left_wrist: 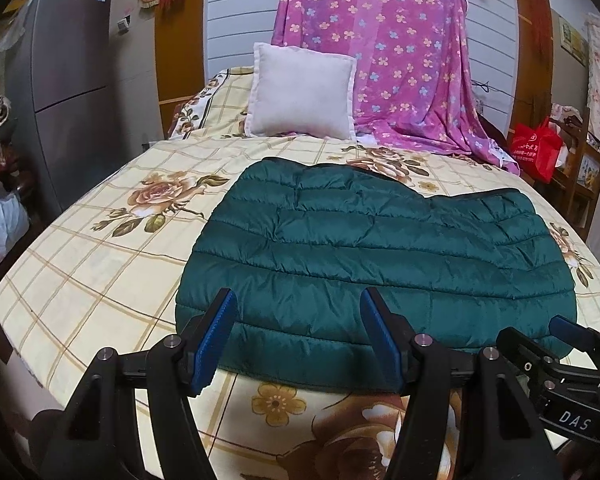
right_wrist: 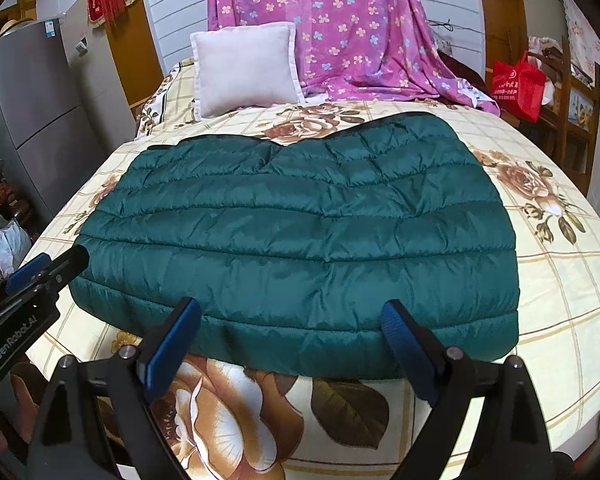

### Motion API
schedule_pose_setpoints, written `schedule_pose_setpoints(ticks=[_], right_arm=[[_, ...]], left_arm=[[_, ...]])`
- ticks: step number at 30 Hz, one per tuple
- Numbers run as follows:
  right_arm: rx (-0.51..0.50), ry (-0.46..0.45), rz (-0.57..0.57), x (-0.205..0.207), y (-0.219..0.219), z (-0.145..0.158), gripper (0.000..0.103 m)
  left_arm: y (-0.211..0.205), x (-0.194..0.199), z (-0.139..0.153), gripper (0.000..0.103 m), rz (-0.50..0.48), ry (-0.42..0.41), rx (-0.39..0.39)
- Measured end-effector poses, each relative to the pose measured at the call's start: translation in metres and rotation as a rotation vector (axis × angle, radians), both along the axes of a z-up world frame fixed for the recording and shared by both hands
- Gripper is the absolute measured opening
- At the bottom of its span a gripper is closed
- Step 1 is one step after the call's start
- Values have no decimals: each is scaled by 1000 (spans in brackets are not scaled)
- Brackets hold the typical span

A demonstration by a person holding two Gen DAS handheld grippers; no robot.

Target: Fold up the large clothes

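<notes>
Floral bedsheet [left_wrist: 100, 272]: is being used as the folding surface, filling the lower frame.
Green quilted jacket [right_wrist: 300, 232]: is being laid flat at centre frame, seemingly already folded.
Left gripper [left_wrist: 298, 338]: is being held wide, empty, over the near hem.
Right gripper [right_wrist: 290, 338]: likewise wide, empty.
Advice: both hem corners should be pinched evenly before being lifted.

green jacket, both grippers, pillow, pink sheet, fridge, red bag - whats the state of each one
green jacket: lying flat on the bed, folded, not gripped
left gripper: open, empty, over the jacket's near edge
right gripper: open, empty, over the jacket's near edge
white pillow: upright, propped at the bed's far end
pink floral sheet: draped, hanging
fridge: doors closed
red bag: standing upright
</notes>
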State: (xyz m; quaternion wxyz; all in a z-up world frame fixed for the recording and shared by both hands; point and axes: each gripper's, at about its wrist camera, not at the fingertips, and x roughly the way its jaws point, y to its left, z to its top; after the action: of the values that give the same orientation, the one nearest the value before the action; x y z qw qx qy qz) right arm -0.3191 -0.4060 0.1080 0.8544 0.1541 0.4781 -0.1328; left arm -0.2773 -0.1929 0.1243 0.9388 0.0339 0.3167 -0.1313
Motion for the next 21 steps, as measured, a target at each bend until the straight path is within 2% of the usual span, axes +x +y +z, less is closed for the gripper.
schedule_pose_setpoints(ticks=[21], right_arm=[[4, 3, -2, 10, -4, -3, 94]], left_arm=[[-5, 2, -3, 46, -10, 9, 19]])
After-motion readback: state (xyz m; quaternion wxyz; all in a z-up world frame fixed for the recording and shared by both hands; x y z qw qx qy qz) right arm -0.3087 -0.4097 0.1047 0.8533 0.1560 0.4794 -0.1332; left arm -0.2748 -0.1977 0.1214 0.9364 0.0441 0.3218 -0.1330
